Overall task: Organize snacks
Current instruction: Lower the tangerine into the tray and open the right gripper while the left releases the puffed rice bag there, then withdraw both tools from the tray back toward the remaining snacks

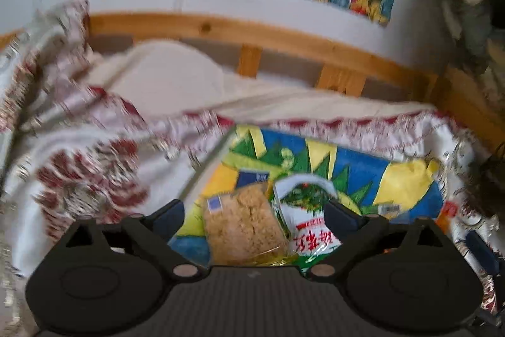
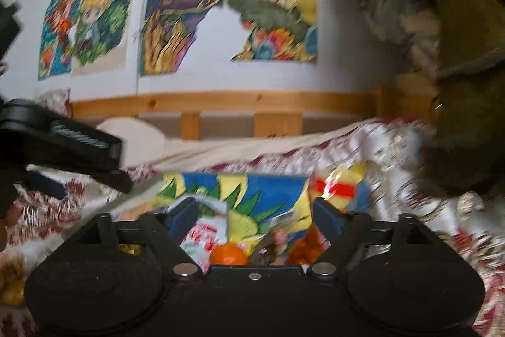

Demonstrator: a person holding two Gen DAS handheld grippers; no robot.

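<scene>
Snacks (image 1: 246,229) fill the colourful bag (image 1: 363,169); both hand-held grippers (image 1: 254,215) (image 2: 254,218) hover released, grasping nothing.

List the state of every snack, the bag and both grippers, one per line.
left gripper: open, holding nothing.
right gripper: open, holding nothing.
colourful bag: lying on the patterned blanket, snacks on it.
crispy snack pack: sealed, lying flat.
white snack packet: lying beside it.
orange fruit: whole, loose.
</scene>
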